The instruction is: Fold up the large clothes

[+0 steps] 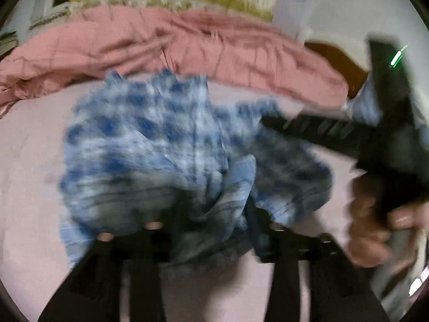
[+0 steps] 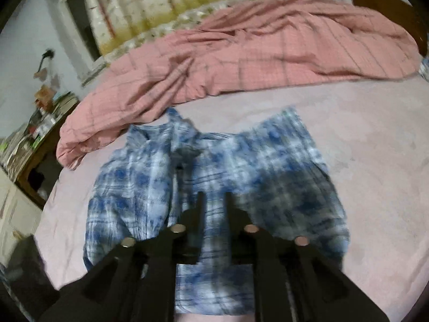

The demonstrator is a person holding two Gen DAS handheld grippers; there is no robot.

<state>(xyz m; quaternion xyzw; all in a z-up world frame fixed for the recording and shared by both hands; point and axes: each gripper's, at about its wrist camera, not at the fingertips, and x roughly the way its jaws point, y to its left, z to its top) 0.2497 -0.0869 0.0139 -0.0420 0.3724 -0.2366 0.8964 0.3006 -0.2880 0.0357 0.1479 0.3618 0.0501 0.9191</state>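
Left black two-finger gripper point(image 1: 211, 214) rises from the bottom centre of the left wrist view, and bunched cloth of the blue-and-white plaid shirt point(image 1: 150, 145) covers its fingertips, so whether the jaws pinch the fabric or merely sit under it cannot be told. Heavy motion blur smears that whole frame. At the right edge, the right black two-finger gripper point(image 1: 270, 123) reaches across toward the shirt; its tip is lost in blur against the cloth, and its handle is held by the person's right hand point(image 1: 372, 225), partly cut off by the frame edge.

From the right wrist view, the right gripper point(image 2: 213, 198) shows its two fingers close together with a narrow gap, over the shirt point(image 2: 281, 161); whether any cloth is caught between them is unclear. Crumpled and spread, the shirt lies on the pale pink bedsheet point(image 2: 370, 139), frame centre. A rumpled salmon-pink quilt point(image 2: 254, 53) runs across the upper part, and a cluttered wooden desk point(image 2: 34, 134) sits blurred at the left edge.
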